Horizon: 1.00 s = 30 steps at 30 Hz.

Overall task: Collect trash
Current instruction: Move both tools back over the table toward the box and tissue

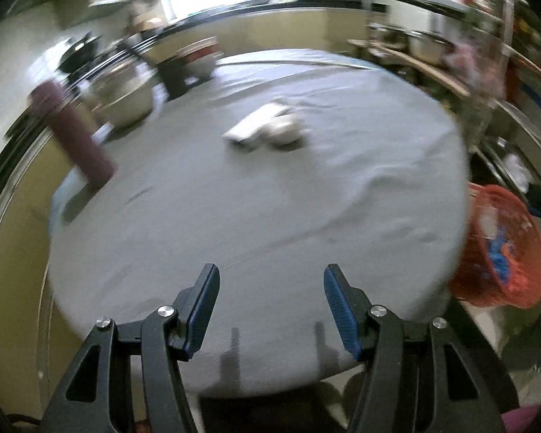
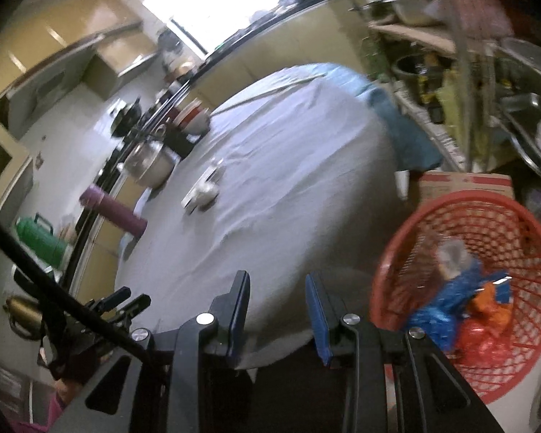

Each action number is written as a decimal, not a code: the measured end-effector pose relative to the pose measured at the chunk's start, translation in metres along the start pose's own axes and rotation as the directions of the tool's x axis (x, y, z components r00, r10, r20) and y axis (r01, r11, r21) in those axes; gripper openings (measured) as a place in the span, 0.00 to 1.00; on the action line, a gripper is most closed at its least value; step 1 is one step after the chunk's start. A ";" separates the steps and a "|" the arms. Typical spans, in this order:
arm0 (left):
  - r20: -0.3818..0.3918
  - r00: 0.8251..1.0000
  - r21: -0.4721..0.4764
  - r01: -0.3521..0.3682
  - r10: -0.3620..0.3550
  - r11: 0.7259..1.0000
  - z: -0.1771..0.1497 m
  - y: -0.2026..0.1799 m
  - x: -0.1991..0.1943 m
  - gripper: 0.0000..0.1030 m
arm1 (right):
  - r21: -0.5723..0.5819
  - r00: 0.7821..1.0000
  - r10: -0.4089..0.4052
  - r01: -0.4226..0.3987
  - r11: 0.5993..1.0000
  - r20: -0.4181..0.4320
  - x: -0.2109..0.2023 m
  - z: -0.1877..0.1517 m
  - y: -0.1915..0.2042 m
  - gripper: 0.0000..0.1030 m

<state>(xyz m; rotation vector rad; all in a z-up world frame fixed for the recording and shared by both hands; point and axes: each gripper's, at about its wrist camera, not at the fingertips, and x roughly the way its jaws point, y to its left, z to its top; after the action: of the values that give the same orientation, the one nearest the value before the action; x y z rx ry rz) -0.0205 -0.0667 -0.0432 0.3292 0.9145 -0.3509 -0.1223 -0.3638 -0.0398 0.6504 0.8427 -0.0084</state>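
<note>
A white crumpled wad [image 1: 284, 130] and a flat white packet [image 1: 253, 125] lie together mid-table on the grey cloth; both show in the right wrist view, wad [image 2: 206, 191] and packet [image 2: 198, 188]. A red mesh basket [image 1: 501, 249] stands right of the table, holding blue, orange and red wrappers [image 2: 461, 310] inside its rim [image 2: 396, 252]. My left gripper [image 1: 272, 278] is open and empty over the table's near edge. My right gripper [image 2: 277, 285] is open and empty, between table edge and basket.
A maroon flask [image 1: 72, 130] lies at the table's left edge, with a steel pot [image 1: 126, 97] and stacked bowls [image 1: 198, 57] behind it. A cardboard box [image 2: 465, 184] and cluttered shelves [image 2: 451, 72] stand behind the basket. A green flask [image 2: 39, 238] is far left.
</note>
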 end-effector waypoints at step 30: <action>0.051 0.976 -0.215 -0.196 0.211 0.957 -0.020 0.126 -0.027 0.59 | -0.283 0.977 0.100 -0.152 0.947 -0.189 0.086 -0.018 0.163 0.34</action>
<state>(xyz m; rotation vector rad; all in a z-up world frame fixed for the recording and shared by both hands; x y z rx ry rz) 0.0047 0.0583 -0.0168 0.2125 0.8281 -0.0748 -0.0347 -0.2016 -0.0215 0.4244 0.9448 0.2902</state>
